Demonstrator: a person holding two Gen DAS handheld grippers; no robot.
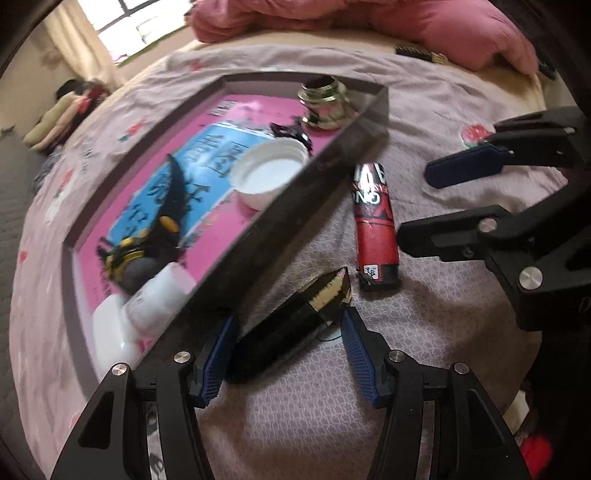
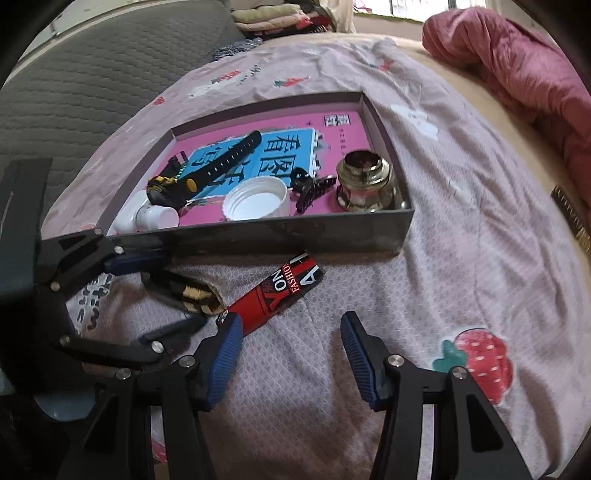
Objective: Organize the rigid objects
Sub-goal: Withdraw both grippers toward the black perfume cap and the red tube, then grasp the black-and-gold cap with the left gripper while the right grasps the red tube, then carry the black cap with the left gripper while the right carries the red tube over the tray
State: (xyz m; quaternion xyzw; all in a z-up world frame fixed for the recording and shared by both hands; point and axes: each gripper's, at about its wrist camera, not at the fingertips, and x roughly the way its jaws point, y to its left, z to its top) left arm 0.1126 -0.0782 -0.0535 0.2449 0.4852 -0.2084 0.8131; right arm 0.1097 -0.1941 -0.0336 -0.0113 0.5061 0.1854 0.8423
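Note:
A grey box with a pink base lies on the bed and holds a white lid, a brass fitting, a black watch, a black clip and a white bottle. A black-and-gold faceted piece lies outside the box between the open fingers of my left gripper, not gripped; it also shows in the right wrist view. A red lighter lies beside it. My right gripper is open and empty just before the lighter.
A pink quilt is heaped at the bed's far edge. A grey quilted mattress lies beyond the box. The bedsheet is pink with strawberry prints. A dark brush lies near the quilt.

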